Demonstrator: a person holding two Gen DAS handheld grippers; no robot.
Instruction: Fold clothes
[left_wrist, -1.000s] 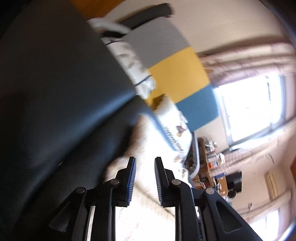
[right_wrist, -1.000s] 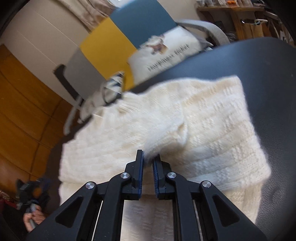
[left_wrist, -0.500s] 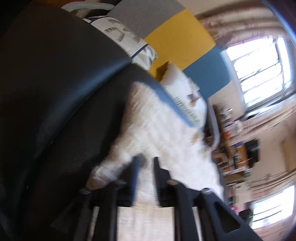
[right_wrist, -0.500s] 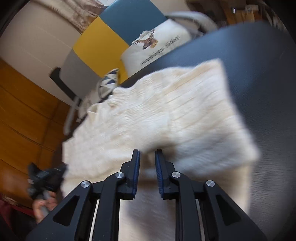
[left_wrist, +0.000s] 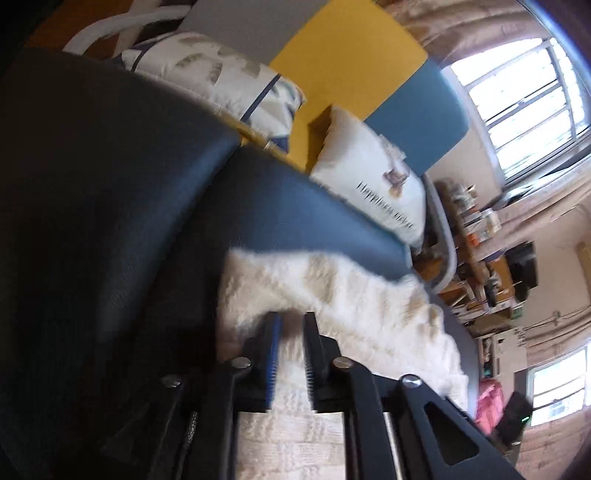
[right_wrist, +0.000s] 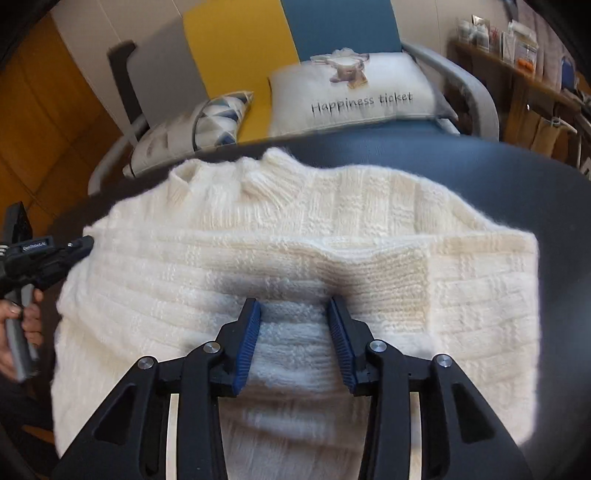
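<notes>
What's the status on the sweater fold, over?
Right gripper jaws opening, nothing pinched, over white sweater. Left gripper at sweater's edge, grip unclear. Sleeve folded across the body. Nothing in the way on the dark table.

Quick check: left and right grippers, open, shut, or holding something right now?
Left gripper: narrow gap, over the sweater; blurred, cannot tell if it grips.
Right gripper: jaws opening, pads clear of the sweater below; holding nothing.

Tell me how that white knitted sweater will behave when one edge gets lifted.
The sweater will probably flop and drape: its folded-over sleeve lies limp on the body. The thick, fuzzy knit looks grippy, unlikely to slip from the pads. It seems bulky yet light, so a lifted edge may drag the rest across the smooth dark table.
</notes>
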